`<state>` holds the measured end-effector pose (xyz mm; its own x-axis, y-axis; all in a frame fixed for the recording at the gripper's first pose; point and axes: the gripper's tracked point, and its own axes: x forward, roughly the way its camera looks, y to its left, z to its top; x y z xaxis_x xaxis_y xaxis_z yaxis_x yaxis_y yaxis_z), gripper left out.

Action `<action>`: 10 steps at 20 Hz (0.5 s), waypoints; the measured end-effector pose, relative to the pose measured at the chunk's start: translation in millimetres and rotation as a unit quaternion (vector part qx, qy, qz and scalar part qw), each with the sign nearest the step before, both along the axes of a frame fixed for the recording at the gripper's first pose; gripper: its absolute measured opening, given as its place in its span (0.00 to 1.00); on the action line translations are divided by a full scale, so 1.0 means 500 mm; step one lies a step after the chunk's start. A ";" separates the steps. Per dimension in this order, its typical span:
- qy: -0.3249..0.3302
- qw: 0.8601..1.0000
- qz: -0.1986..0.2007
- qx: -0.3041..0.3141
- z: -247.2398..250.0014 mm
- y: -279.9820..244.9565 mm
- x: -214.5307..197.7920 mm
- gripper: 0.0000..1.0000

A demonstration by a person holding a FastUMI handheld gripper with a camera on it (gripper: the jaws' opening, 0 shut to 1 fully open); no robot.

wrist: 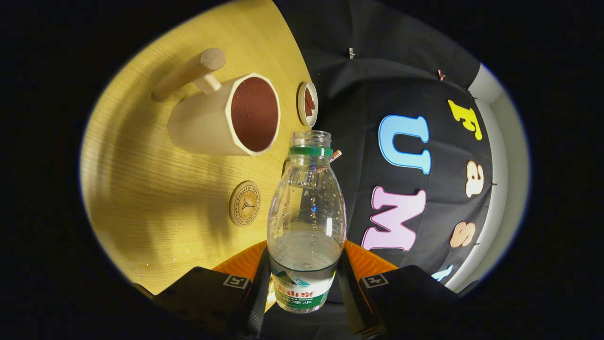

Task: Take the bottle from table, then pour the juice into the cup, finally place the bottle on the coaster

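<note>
While the whole scene looks turned sideways, the wooden table [155,198] takes most of the space beyond the fingers. A cream cup [222,118] with a wooden handle stands on it, its inside dark red. The clear bottle [306,222] sits between the two fingers of the gripper [304,288], which press on its lower part from both sides; its cap is off and its neck points past the cup's rim. Near the bottle lies a round coaster [244,203]. A small dish [307,104] sits beyond the cup.
</note>
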<state>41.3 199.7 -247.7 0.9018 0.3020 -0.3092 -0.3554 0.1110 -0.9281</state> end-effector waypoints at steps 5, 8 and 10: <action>-0.009 1.000 0.015 -0.023 -0.002 0.003 0.001 0.70; -0.013 0.999 0.019 -0.034 -0.002 0.003 0.005 0.70; -0.015 0.999 0.021 -0.039 -0.003 0.003 0.005 0.70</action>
